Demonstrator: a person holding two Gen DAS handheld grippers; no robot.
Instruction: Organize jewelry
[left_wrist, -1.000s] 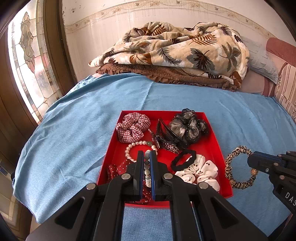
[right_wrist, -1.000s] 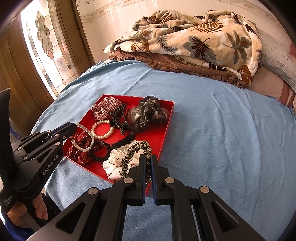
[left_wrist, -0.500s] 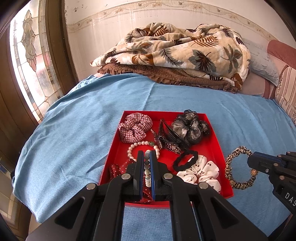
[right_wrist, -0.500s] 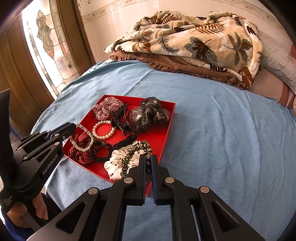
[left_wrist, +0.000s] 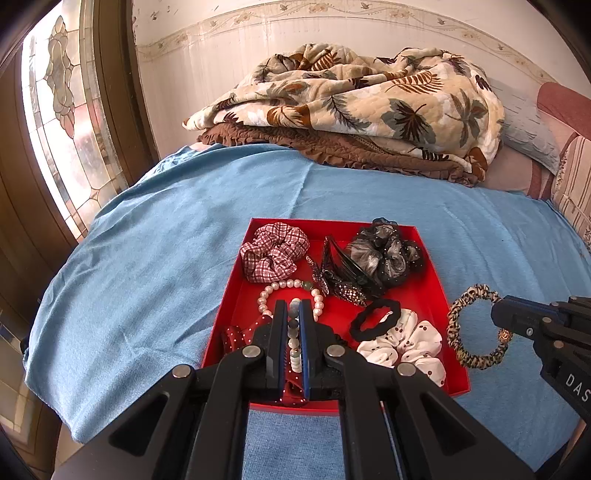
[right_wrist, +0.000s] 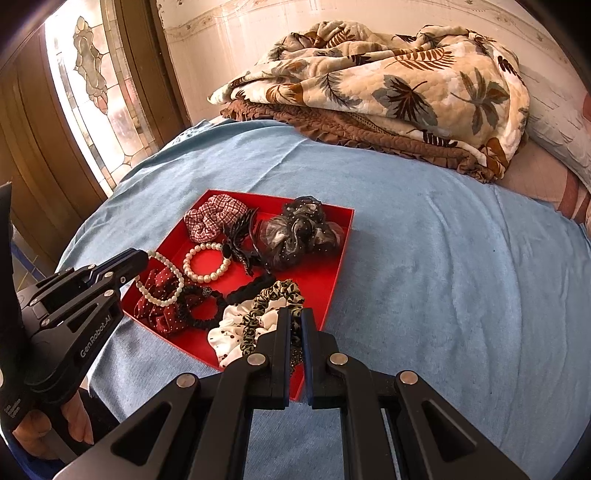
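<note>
A red tray (left_wrist: 432, 258) (right_wrist: 341, 251) sits on the blue bedspread. It holds a plaid scrunchie (left_wrist: 275, 251), a grey-black scrunchie (left_wrist: 388, 251), a dark claw clip (left_wrist: 340, 273), a pearl bracelet (left_wrist: 266, 295) (right_wrist: 207, 275), a black hair tie (left_wrist: 375, 319), a white dotted scrunchie (left_wrist: 410, 345) and a red dotted scrunchie (right_wrist: 155, 306). My left gripper (left_wrist: 294, 306) (right_wrist: 142, 258) is shut on a bead bracelet (left_wrist: 294, 332) (right_wrist: 162, 280) above the tray's near left. My right gripper (right_wrist: 294, 317) (left_wrist: 496, 314) is shut on a leopard scrunchie (left_wrist: 476, 328) (right_wrist: 273, 302) at the tray's right edge.
Folded leaf-print and brown blankets (left_wrist: 354, 110) lie at the far end of the bed. Pillows (left_wrist: 532, 129) are at the far right. A stained-glass window (left_wrist: 62, 110) and a wooden frame stand at the left. The blue bedspread (right_wrist: 443, 277) stretches right of the tray.
Both grippers keep their holds. The views have shifted slightly, with the tray a little further from the cameras.
</note>
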